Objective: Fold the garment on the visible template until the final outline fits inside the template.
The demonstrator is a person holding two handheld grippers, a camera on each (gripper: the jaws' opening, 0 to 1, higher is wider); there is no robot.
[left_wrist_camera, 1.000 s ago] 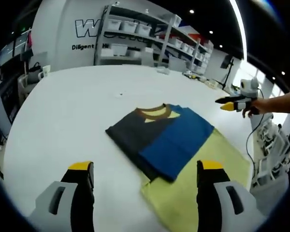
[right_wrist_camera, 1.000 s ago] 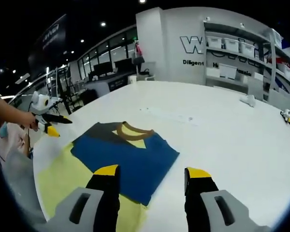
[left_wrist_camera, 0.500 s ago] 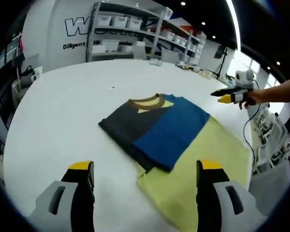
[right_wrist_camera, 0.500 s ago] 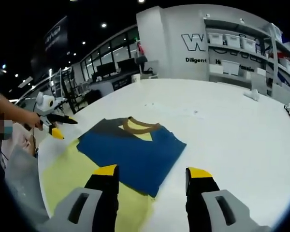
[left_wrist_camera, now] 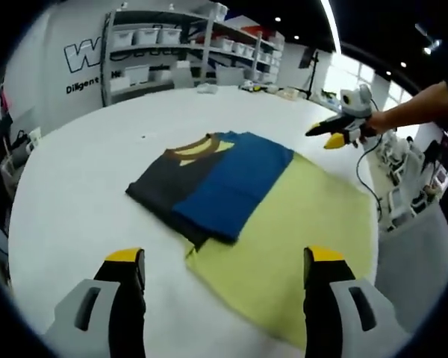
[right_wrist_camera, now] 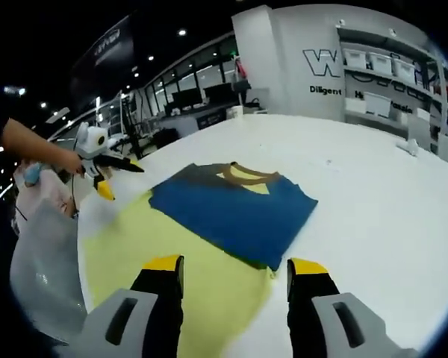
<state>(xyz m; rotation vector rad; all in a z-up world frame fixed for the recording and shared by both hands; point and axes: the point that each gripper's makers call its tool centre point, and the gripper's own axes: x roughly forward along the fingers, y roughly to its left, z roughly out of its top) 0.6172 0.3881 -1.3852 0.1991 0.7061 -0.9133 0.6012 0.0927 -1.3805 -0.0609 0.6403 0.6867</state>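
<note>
Folded blue-and-grey garment [left_wrist_camera: 213, 185], half off yellow template [left_wrist_camera: 299, 239]

The folded garment [left_wrist_camera: 209, 186] lies over one end of the yellow template [left_wrist_camera: 299, 231], hiding the sheet's edge beneath it, so how far the template runs under the cloth cannot be told. In the right gripper view the template's [right_wrist_camera: 172, 261] near edge is hidden behind the right gripper [right_wrist_camera: 235, 276]. Beyond the garment, the wall lettering [left_wrist_camera: 82, 60] is cut short by the shelving [left_wrist_camera: 164, 52], and the bins there are too small to make out.
</note>
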